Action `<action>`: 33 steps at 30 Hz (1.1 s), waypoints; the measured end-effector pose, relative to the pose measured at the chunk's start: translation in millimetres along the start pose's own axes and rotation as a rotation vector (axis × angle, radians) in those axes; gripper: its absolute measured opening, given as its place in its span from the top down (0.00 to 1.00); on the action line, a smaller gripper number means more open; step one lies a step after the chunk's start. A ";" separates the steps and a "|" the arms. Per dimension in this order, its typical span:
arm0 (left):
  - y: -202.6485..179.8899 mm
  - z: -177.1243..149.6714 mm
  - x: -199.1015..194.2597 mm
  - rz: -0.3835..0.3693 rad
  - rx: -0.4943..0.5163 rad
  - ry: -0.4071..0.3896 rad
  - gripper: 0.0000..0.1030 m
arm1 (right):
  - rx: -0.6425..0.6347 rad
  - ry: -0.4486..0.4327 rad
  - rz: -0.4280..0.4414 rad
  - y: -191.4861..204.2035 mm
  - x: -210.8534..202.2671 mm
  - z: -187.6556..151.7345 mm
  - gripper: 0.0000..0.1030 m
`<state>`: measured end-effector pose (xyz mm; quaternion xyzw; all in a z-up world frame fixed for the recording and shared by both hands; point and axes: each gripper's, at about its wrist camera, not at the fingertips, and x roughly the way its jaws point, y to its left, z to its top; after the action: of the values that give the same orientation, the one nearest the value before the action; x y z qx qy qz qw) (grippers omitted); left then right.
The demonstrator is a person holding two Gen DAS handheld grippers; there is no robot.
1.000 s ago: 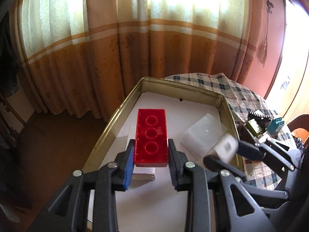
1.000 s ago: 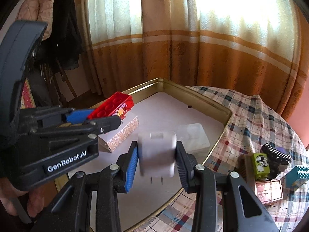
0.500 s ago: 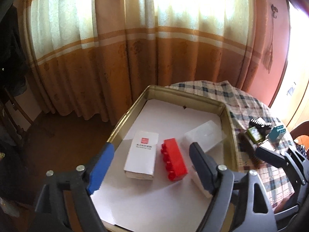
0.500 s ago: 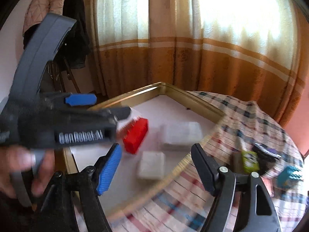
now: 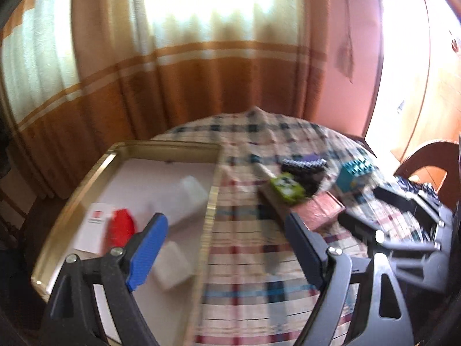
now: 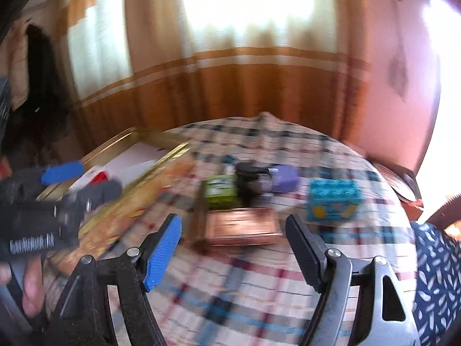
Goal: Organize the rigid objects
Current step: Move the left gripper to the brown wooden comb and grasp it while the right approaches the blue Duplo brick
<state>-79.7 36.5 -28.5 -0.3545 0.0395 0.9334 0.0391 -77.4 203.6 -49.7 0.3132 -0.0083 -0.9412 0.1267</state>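
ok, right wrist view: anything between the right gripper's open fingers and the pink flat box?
Nothing: only bare plaid tablecloth lies between the right gripper and the pink flat box. The right wrist view shows it, though blurred.

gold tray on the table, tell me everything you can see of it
The gold tray is a shallow rectangular tin with shiny brass-coloured walls and a white floor, lying flat on the plaid tablecloth at the table's left side. Inside lie a red brick, a white box, a translucent container and a white charger. Neither gripper touches it.
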 end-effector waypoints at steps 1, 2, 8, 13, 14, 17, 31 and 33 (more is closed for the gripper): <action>-5.1 -0.5 2.6 -0.004 0.004 0.005 0.18 | 0.012 -0.001 -0.020 -7.2 -0.7 1.0 0.25; -11.6 -1.0 6.7 -0.007 0.009 0.011 0.18 | 0.018 0.000 -0.035 -12.4 0.0 2.6 0.25; -33.1 1.2 33.3 -0.044 0.016 0.077 0.26 | 0.047 0.021 -0.111 -37.1 5.3 9.3 0.25; -42.0 4.1 49.5 -0.039 0.038 0.107 0.44 | 0.087 0.040 -0.116 -51.0 14.0 6.3 0.25; -42.5 5.1 54.2 -0.039 0.038 0.116 0.46 | 0.091 0.042 -0.112 -51.7 14.5 5.8 0.25; -44.6 6.2 65.1 -0.043 0.038 0.146 0.53 | 0.094 0.032 -0.113 -51.1 14.2 6.6 0.25; -30.7 -1.6 88.0 -0.062 -0.032 0.222 0.65 | 0.134 0.063 -0.105 -54.9 21.5 3.7 0.24; -34.2 -1.1 90.0 -0.090 -0.031 0.221 0.65 | 0.135 0.066 -0.107 -54.8 22.4 3.4 0.24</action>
<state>-142.7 74.4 -90.7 -0.4574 0.0134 0.8863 0.0711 -109.5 250.9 -65.4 0.3518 -0.0508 -0.9331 0.0548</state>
